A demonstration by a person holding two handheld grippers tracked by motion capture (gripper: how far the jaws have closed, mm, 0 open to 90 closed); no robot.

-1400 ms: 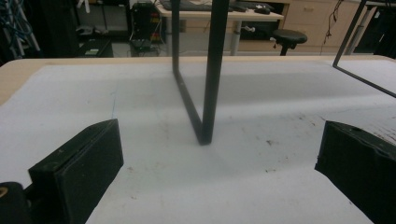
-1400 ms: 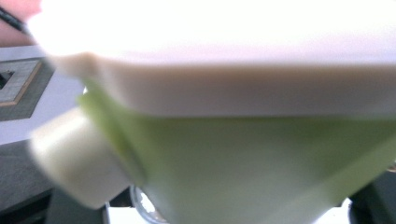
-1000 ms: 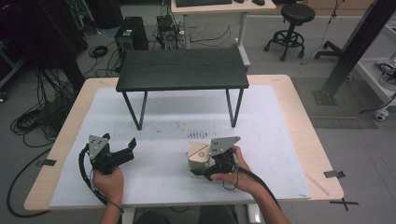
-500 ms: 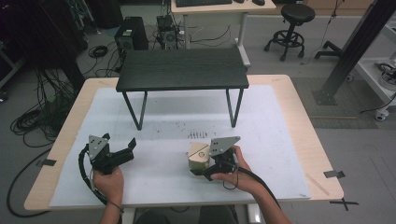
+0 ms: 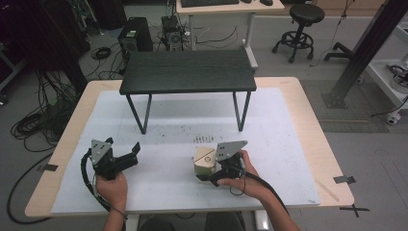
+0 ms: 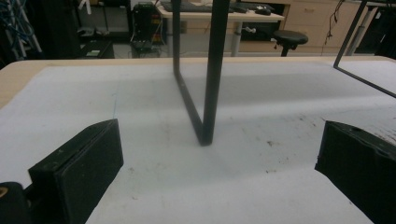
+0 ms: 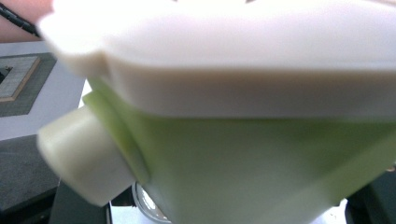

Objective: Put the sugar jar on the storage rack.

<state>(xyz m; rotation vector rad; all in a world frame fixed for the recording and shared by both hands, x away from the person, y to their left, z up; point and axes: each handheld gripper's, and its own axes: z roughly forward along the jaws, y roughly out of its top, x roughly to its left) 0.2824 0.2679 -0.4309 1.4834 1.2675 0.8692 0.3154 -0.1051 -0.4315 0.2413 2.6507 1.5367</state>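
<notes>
My right tongs point(image 5: 206, 169): lower centre of the high view, clenched on the pale green container point(image 5: 204, 162); my right hand point(image 5: 239, 179) wraps the body just right of it.
My left tongs point(image 5: 131, 153): lower left of the high view, released, nothing between them; in the left gripper view the 2 black jaws stand wide apart at the bottom corners over bare mat.
My left hand point(image 5: 111, 186): at the bottom edge of the high view, under the left tongs, with the black cable looping to its left.
Container, place: on the white mat, lower centre of the high view, touching my right tongs and well apart from my left ones.
Container, look: boxy, light green body under a cream-white lid point(image 7: 243, 60); in the right gripper view a cream tab point(image 7: 81, 154) sticks out at its lower left, and the whole thing is blurred by closeness.
Surface: a white mat point(image 5: 288, 144) with dark specks near its middle, laid on a light wooden table point(image 5: 308, 103) whose edge shows on all sides.
On the mat: a small black table point(image 5: 187, 71) with thin metal legs, upper centre of the high view; 1 leg point(image 6: 208, 93) stands in the middle of the left gripper view.
Room: grey floor, a black stool point(image 5: 300, 19) at upper right, a desk along the top edge, a computer tower point(image 5: 134, 41) and tangled cables at upper left, a black slanted post at far right.
</notes>
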